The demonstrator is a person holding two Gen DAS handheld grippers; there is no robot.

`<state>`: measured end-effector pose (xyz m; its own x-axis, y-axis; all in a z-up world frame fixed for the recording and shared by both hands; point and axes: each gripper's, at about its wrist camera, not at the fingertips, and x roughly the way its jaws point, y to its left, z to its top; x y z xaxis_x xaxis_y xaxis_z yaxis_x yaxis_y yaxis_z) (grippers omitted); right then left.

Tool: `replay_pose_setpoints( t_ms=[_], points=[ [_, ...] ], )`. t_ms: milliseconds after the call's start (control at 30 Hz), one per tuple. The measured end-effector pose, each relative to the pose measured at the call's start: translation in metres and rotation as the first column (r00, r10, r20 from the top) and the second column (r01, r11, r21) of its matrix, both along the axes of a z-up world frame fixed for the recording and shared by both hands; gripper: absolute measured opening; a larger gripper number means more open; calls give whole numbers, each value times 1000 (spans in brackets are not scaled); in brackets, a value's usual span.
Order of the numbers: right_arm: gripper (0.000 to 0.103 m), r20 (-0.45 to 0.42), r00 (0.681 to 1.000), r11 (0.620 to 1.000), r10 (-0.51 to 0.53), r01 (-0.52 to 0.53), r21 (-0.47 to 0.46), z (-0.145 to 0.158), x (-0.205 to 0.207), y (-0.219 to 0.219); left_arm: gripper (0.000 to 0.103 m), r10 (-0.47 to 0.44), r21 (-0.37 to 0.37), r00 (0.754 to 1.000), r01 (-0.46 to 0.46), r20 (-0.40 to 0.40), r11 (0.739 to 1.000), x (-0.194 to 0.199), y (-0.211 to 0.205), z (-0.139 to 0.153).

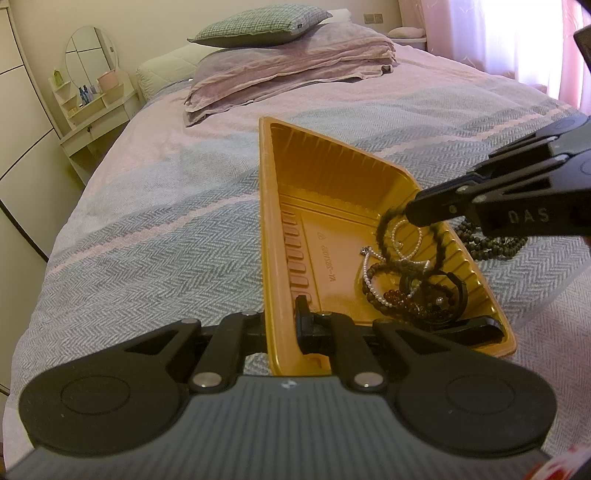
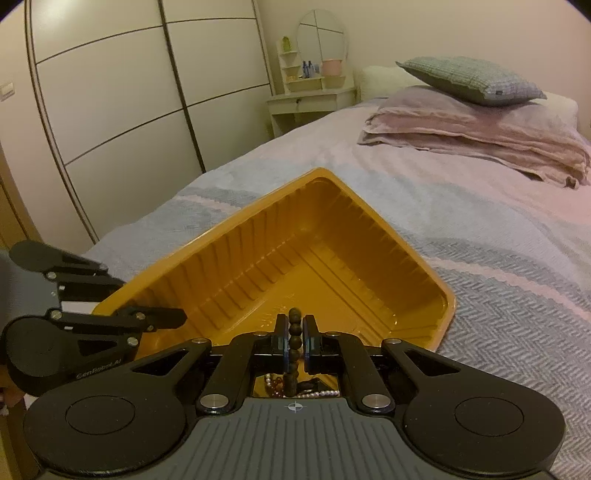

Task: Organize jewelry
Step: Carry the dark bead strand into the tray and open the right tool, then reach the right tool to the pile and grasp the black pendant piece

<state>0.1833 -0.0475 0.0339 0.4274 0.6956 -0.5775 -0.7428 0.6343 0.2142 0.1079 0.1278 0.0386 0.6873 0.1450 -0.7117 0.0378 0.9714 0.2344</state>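
A gold plastic tray (image 1: 280, 206) lies on the bed. My left gripper (image 1: 284, 325) is shut on the tray's near rim. In the tray's near right corner lie a pearl strand (image 1: 369, 280), dark bead bracelets (image 1: 410, 299) and a black bangle (image 1: 458, 291). My right gripper (image 1: 413, 212) is shut on a dark bead necklace (image 1: 384, 236) and holds it over the tray; the strand hangs into the tray. In the right wrist view the beads (image 2: 294, 332) sit between its fingers above the tray (image 2: 258, 266). Another dark bead strand (image 1: 491, 245) lies outside the tray's right rim.
The bed has a grey and pink herringbone blanket (image 1: 155, 221). Folded pink bedding (image 1: 291, 70) and a green pillow (image 1: 258, 26) lie at the head. A white vanity with a mirror (image 1: 92, 92) stands left of the bed, next to wardrobe doors (image 2: 110, 110).
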Motion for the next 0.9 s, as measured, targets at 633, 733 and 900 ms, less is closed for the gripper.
replay_pose_setpoints(
  t_ms=[633, 733, 900],
  points=[
    [37, 15, 912, 910, -410, 410, -68, -23, 17, -163, 8, 1, 2, 1000, -1, 2, 1000, 1, -1, 0],
    [37, 25, 894, 887, -448, 448, -111, -36, 12, -182, 8, 2, 5, 1000, -2, 2, 1000, 1, -2, 0],
    [37, 14, 900, 890, -435, 432, -145, -55, 6, -188, 8, 1, 10, 1000, -1, 0, 1000, 1, -4, 1]
  ],
)
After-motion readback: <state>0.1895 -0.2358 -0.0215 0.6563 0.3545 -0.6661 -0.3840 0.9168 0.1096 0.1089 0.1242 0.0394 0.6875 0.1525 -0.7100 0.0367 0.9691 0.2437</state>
